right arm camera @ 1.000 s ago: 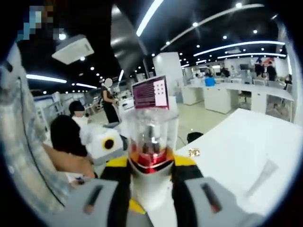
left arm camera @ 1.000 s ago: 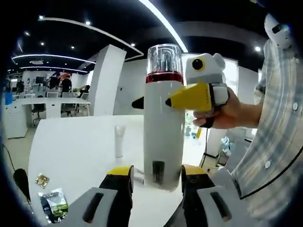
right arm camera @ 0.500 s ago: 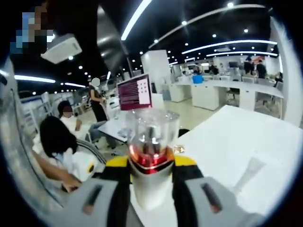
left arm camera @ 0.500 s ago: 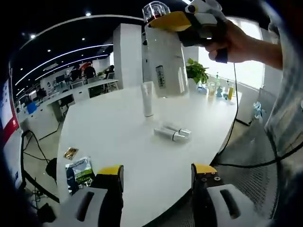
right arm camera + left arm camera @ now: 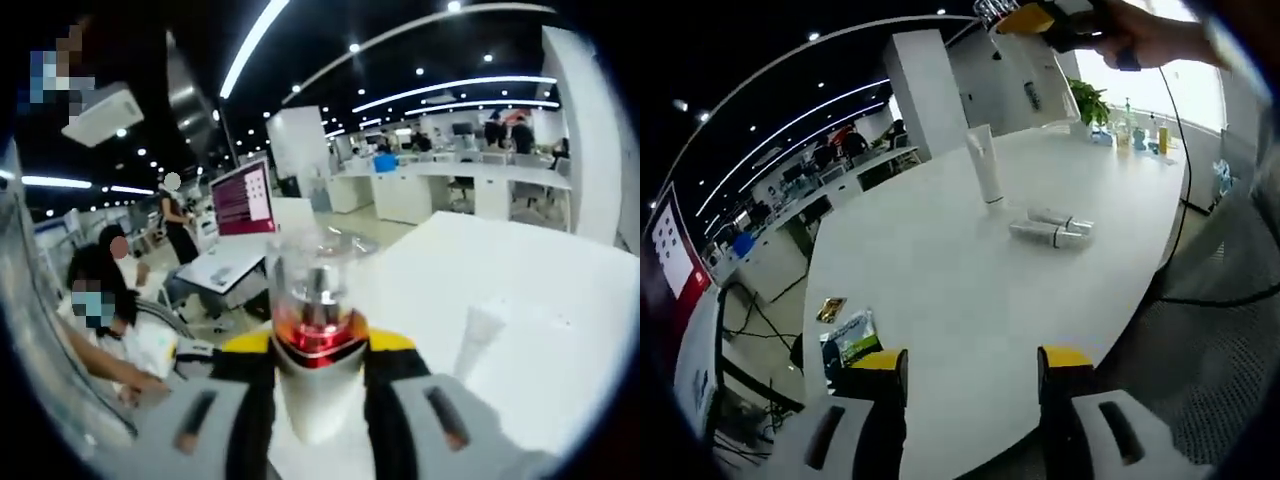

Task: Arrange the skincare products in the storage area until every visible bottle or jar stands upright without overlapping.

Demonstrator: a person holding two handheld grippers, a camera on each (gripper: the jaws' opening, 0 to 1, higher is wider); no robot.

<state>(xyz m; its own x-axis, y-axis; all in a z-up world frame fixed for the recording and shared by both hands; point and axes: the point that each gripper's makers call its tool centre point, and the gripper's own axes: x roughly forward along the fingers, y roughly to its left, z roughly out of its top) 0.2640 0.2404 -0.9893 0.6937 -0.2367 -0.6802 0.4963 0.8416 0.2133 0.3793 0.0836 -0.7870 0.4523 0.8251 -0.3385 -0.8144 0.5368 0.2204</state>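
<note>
— Where's the big bottle now?

— Up in the air. The right tongs [image 5: 318, 350] are pinching the white bottle [image 5: 318, 385] just under its red collar, yellow tips on either side, clear cap [image 5: 318, 275] pointing to twelve o'clock in the right gripper view. From the left gripper view the same tongs [image 5: 1035, 17] show at about one o'clock, high above the tabletop [image 5: 940, 290], held by a hand [image 5: 1150, 35].

— And the left tongs?

— The left tongs [image 5: 972, 362] are spread wide and carry nothing — bare tabletop shows between the tips.

— What is left to stand up?

— One white tube [image 5: 985, 165] already stands on its cap near twelve o'clock. Just beside it, toward one o'clock, two small silver tubes [image 5: 1052, 228] lie on their sides, touching or nearly so; I cannot tell which. By my reading they need righting.

— So how should the bottle go down?

— I would say slowly, with its base level, at a bare spot well apart from the standing tube and the lying pair. The grip sits high, so the bottom may swing; better to let it settle flat before loosening. The free tongs could steady its lower body.

— And the packets at nine o'clock?

— A green snack packet [image 5: 852, 335] and a small gold wrapper [image 5: 830, 308] near the edge — not skincare, best left alone.
</note>
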